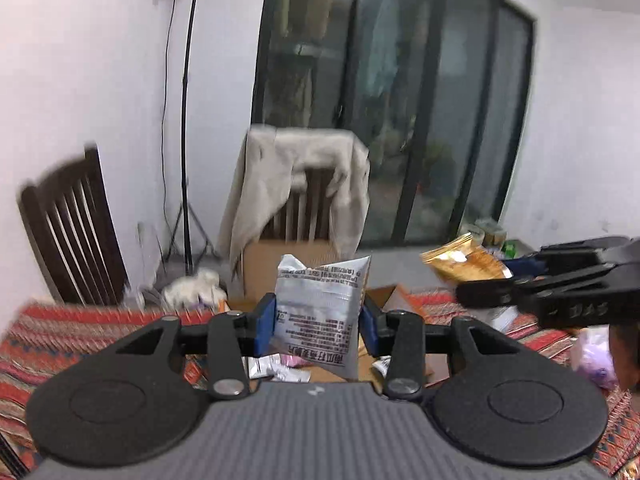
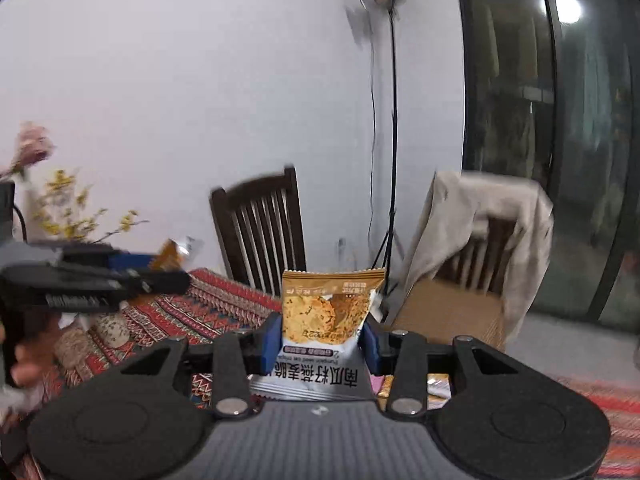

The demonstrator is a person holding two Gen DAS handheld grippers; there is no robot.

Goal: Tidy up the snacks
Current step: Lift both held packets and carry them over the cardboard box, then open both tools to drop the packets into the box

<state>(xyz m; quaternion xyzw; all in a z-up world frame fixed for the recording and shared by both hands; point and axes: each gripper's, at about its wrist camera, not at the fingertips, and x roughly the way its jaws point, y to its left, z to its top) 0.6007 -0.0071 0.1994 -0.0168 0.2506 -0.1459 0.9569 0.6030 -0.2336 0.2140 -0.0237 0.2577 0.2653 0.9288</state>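
In the left wrist view my left gripper [image 1: 318, 320] is shut on a silver snack packet [image 1: 320, 304], back side with printed text facing me, held upright over an open cardboard box [image 1: 400, 298]. Several small packets [image 1: 280, 364] lie inside the box. My right gripper [image 1: 476, 294] comes in from the right with a gold packet [image 1: 460, 260]. In the right wrist view that gripper [image 2: 321, 342] is shut on the gold-and-white oat crisp packet [image 2: 328, 312]. The left gripper [image 2: 172, 278] shows at the left with its packet [image 2: 176, 254] sticking out.
A patterned red tablecloth [image 1: 80, 328] covers the table. Beyond stand a dark wooden chair [image 1: 76, 232], a chair draped with beige cloth [image 1: 304, 172], a light stand [image 1: 186, 160] and dark glass doors [image 1: 420, 100]. More snacks [image 1: 596, 356] lie at the right; flowers [image 2: 72, 208] at far left.
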